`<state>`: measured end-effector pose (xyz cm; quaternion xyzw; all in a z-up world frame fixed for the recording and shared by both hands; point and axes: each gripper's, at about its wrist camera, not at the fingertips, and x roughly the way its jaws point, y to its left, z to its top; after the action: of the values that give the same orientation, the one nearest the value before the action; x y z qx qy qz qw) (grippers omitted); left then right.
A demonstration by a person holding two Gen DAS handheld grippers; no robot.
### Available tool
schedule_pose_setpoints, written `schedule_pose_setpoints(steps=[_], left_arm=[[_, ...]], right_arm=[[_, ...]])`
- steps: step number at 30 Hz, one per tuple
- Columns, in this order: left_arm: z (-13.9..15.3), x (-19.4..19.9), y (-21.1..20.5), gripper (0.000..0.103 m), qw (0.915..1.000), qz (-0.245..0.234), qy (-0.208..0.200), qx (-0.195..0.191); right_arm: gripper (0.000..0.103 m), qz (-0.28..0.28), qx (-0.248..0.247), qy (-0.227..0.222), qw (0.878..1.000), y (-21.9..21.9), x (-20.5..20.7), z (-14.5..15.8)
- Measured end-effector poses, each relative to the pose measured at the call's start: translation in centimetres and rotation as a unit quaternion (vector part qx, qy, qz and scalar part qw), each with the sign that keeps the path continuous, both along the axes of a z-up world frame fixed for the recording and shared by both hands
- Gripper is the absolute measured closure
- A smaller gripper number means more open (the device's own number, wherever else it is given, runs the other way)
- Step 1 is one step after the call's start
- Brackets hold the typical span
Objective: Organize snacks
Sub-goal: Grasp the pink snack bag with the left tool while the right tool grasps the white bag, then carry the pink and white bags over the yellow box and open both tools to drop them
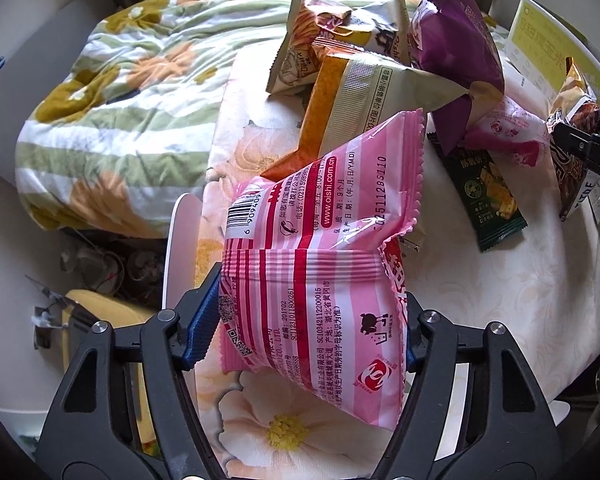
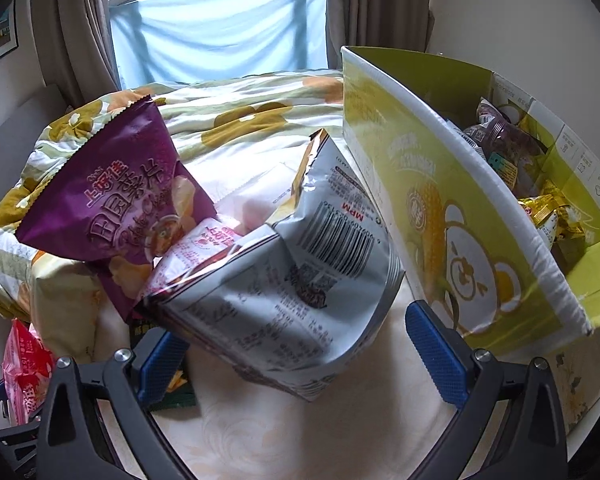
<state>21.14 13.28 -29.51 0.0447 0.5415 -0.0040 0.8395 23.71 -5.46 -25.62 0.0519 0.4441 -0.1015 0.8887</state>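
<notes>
My left gripper [image 1: 304,332] is shut on a pink striped snack bag [image 1: 320,240] and holds it above the floral tablecloth [image 1: 520,300]. Behind it lies a pile of snacks: an orange and cream bag [image 1: 352,92], a purple chip bag [image 1: 456,40], a small pink pack [image 1: 504,128] and a dark green pack [image 1: 488,196]. My right gripper [image 2: 296,352] is open around a silver bag [image 2: 300,272], whose lower end sits between the blue pads without being squeezed. The purple chip bag [image 2: 116,196] leans to its left. A yellow-green cardboard box [image 2: 452,208] with several snacks inside stands at the right.
A floral quilt [image 1: 120,100] covers the bed behind the table. A white table edge [image 1: 180,248] and floor clutter [image 1: 100,272] lie at the left. A window with a blue cloth [image 2: 220,28] and curtains is at the back. The right gripper's finger shows in the left wrist view [image 1: 584,148].
</notes>
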Motion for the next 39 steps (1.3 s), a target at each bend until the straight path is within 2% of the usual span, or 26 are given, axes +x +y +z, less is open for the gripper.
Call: schedule_pose_setpoints(steps=[6, 12, 17, 20, 31, 39], left_arm=[[0.1, 0.0, 0.4, 0.037, 0.9999, 0.003, 0.007, -0.006], [0.2, -0.4, 0.4, 0.037, 0.9998, 0.006, 0.011, -0.013], [0.0, -0.6, 0.5, 0.037, 0.9997, 0.007, 0.014, -0.017], [0.1, -0.7, 0.5, 0.037, 0.9997, 0.008, 0.014, -0.02], [0.9, -1.3, 0.6, 0.037, 0.9997, 0.008, 0.005, -0.022], [4.1, -2.8, 1.1, 0.038, 0.9992, 0.005, -0.018, -0.035]], right_arm=[[0.002, 0.01, 0.003, -0.004, 1.0, 0.2, 0.8, -0.6], [0.009, 0.009, 0.006, -0.005, 1.0, 0.2, 1.2, -0.9], [0.032, 0.015, 0.005, -0.007, 1.0, 0.7, 0.7, -0.9], [0.042, 0.014, -0.001, -0.006, 1.0, 0.7, 0.2, -0.9], [0.048, 0.006, 0.01, -0.015, 1.0, 0.2, -1.3, 0.2], [0.048, 0.005, 0.015, -0.037, 0.999, 0.3, -2.8, 3.2]])
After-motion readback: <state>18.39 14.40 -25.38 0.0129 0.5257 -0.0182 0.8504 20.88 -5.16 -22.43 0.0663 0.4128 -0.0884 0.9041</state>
